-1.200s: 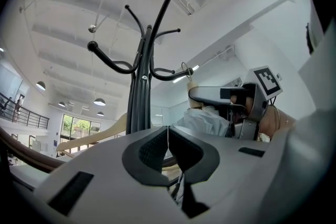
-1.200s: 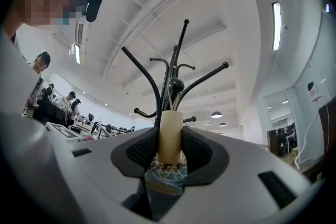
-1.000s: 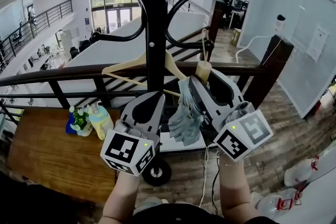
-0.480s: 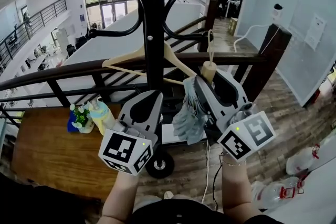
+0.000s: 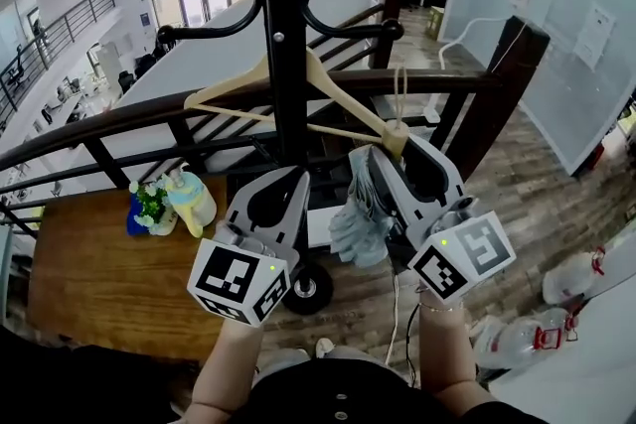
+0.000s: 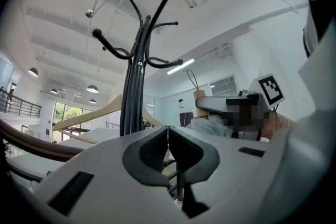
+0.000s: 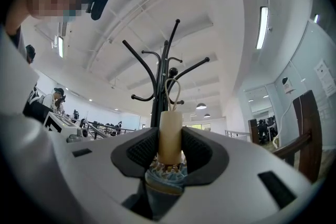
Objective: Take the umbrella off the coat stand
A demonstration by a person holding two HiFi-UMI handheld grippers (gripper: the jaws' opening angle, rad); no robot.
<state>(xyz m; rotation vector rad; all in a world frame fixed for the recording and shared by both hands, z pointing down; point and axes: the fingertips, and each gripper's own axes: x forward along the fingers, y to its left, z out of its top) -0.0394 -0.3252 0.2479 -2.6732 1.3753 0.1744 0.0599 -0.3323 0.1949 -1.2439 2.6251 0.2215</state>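
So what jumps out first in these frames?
The black coat stand fills the head view's centre, a wooden hanger hanging on it. Just right of the pole, the right hand-held gripper is clamped on the umbrella by its pale handle, folded fabric dangling below; the left hand-held gripper is shut, empty.

In your head view the stand (image 5: 283,65) runs off the top edge, and your left gripper (image 5: 296,179) covers part of its base. Your right gripper (image 5: 390,159) hides where the umbrella (image 5: 358,218) meets its handle (image 5: 395,136). In the right gripper view the fabric sinks out of sight under the jaws. The things beside the flowers (image 5: 151,204) are too small to name.
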